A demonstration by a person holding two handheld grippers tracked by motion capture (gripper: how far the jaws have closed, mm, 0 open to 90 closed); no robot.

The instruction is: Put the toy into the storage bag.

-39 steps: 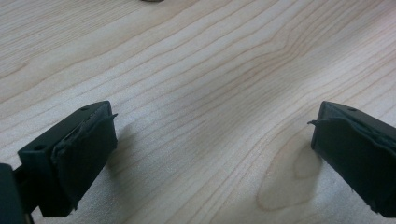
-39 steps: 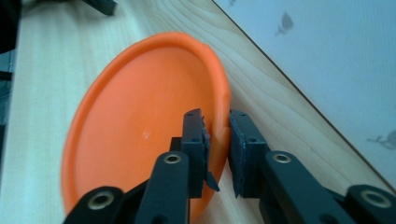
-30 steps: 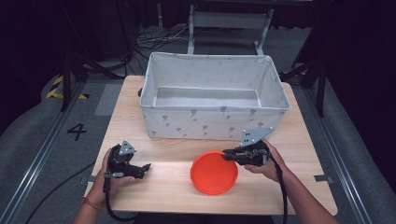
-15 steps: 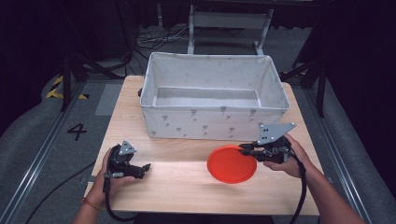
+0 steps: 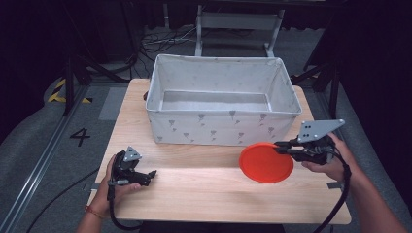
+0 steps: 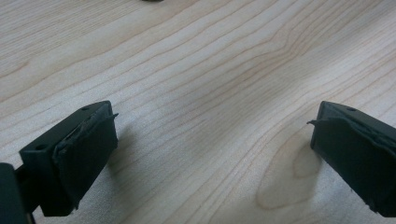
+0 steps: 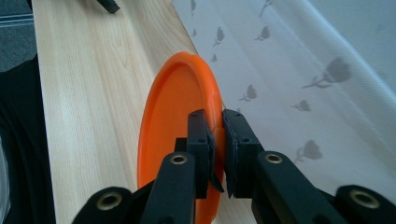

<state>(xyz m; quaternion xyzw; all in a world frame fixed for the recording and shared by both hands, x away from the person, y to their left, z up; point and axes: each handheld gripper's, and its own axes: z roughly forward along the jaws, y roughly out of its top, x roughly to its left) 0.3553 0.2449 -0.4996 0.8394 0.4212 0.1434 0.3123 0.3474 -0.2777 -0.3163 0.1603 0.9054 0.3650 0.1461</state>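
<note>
Item: orange plate; round, shallow, raised lip; the right gripper is pinching it by the rim, jaws pressed together on the lip with one jaw on the inner face and one on the underside, as the right gripper view is showing; the plate is extending out ahead of the jaws, roughly level over the tabletop; an edge grip is likely being chosen because the flat dish is offering no other purchase, and the lip is giving the pads something to bite.

Item: fabric bin; pale grey, printed with small dark motifs, open-topped, appearing to hold nothing; it is standing just beyond the plate's far edge, its front wall passing close beside the jaws in the right gripper view; the plate is being carried near that wall, presumably for a lift over the rim and a drop inside; whether plate and wall are touching cannot be told.

Item: left gripper; jaws spread wide with bare wood grain between them; nothing is being held; it is resting low at the near left of the tabletop, well apart from plate and bin, probably being kept out of the working hand's way.

Item: right hand; it is gripping the tool from behind, forearm coming in from the near right corner.
</note>
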